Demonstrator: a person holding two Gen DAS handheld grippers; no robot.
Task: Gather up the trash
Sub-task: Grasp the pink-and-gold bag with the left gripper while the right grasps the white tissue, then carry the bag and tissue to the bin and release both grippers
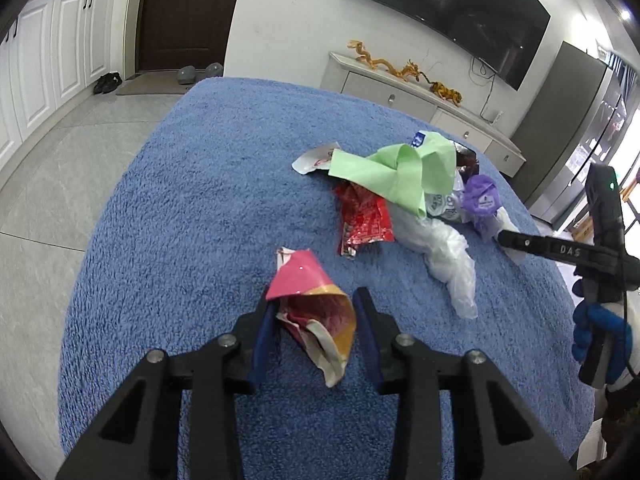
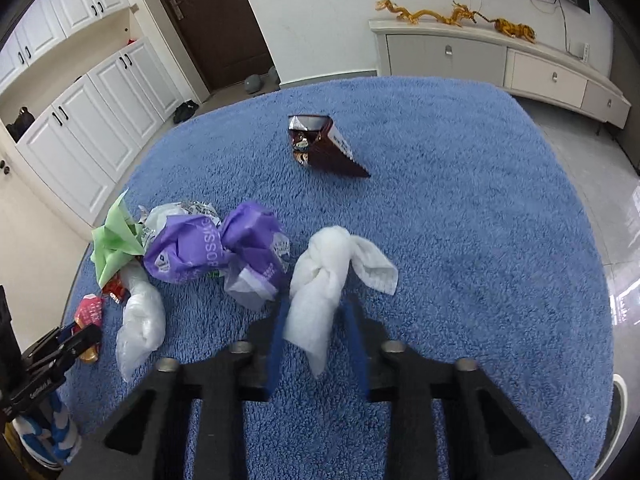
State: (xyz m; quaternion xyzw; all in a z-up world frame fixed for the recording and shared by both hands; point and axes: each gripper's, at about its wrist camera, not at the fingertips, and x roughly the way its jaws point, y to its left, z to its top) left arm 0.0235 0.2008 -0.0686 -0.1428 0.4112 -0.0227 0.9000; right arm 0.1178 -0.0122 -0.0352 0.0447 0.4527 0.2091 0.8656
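On the blue fuzzy table cover (image 1: 192, 208) lies a crumpled pink and gold wrapper (image 1: 304, 280); my left gripper (image 1: 315, 304) is shut on it, a pad against each side. A knotted white tissue (image 2: 320, 272) sits between the pads of my right gripper (image 2: 316, 316), which is shut on it. Between the two grippers lies a pile: green paper (image 1: 400, 172), a red wrapper (image 1: 366, 220), a clear plastic bag (image 1: 444, 256) and a purple bag (image 2: 208, 248). Further back, a brown snack bag (image 2: 324, 152) lies alone. The right gripper (image 1: 520, 242) shows at the left wrist view's right edge.
The table's rounded edge drops to a grey tiled floor (image 1: 60, 160). White cabinets (image 2: 88, 120) and a dark door (image 1: 184, 12) stand to the left. A low TV console (image 2: 500, 60) stands behind the table. A gloved hand (image 1: 600, 332) holds the right gripper.
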